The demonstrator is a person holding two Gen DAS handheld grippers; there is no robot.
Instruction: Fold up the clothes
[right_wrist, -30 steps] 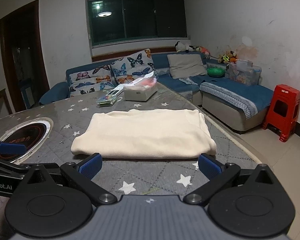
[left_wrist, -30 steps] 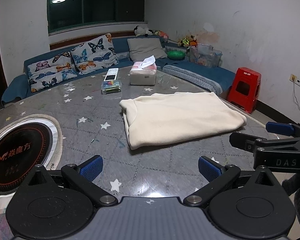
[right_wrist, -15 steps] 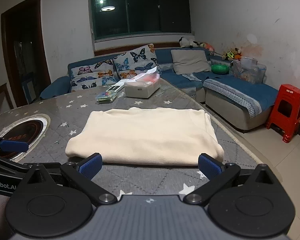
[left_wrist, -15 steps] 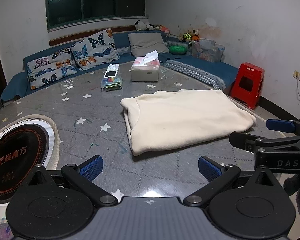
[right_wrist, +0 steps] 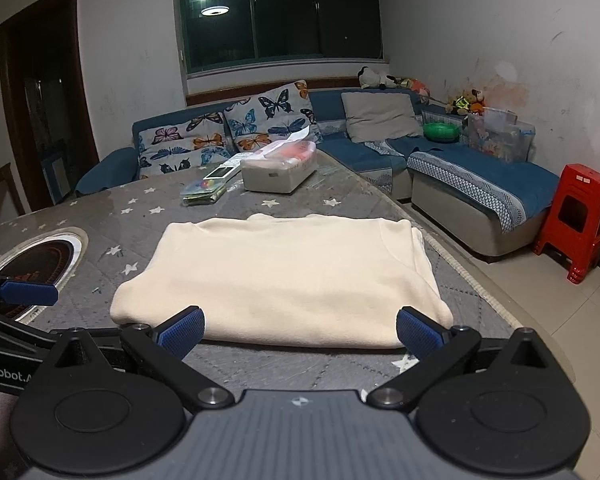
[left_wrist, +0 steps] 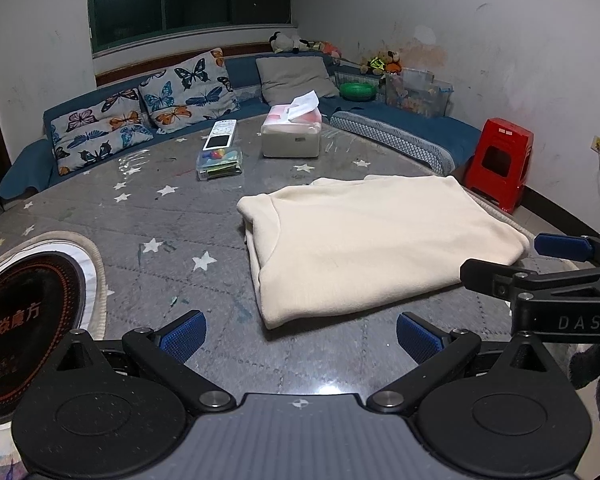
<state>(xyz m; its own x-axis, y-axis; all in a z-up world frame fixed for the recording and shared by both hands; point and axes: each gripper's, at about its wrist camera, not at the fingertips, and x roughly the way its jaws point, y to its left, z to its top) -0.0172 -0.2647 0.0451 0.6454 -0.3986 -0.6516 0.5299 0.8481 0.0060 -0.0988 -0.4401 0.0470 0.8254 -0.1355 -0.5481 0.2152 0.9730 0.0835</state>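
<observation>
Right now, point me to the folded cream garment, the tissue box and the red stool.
folded cream garment [right_wrist: 284, 276], right wrist view, middle of its top layer.
tissue box [left_wrist: 291, 140], left wrist view, front wall of the box.
red stool [right_wrist: 580, 216], right wrist view, its front face.

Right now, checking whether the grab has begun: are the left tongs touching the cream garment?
Apart. The left wrist view shows bare grey table between the open left tongs and the cream garment.
</observation>
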